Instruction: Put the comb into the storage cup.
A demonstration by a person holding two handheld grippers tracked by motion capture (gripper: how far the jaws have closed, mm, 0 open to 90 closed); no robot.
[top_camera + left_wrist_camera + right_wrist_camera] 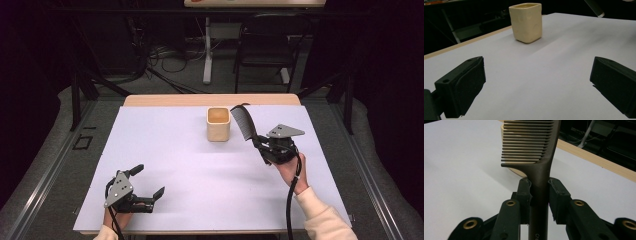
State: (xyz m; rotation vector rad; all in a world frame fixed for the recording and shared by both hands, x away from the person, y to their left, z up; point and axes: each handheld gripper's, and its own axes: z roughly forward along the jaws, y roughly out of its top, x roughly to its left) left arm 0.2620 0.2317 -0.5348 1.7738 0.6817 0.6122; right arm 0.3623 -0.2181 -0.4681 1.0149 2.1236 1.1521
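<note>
A dark comb (243, 122) is clamped by its handle between the jaws of the right gripper (261, 145), which are closed tight on it; in the right gripper view the comb (541, 157) is seen rising straight up from the pads, teeth turned to the left. In the high view the comb is held above the table, right of centre, its toothed end tilted toward a cream cup (218, 124) and standing just beside the cup's right rim; whether the two touch cannot be told. The cup is placed upright toward the far middle of the white sheet (180, 165), near the far edge.

The left gripper (147, 182) is held low at the near left corner, its jaws spread wide with nothing between them. In the left gripper view the cup (526, 22) is seen well ahead, with bare sheet between.

Open room is left across the whole middle and left of the sheet. The sheet is laid over a light wooden table (210, 100), whose far edge is left uncovered as a strip. Beyond it a dark floor with cables (170, 60), a white stand leg (207, 50) and a black chair (265, 50) is seen.
</note>
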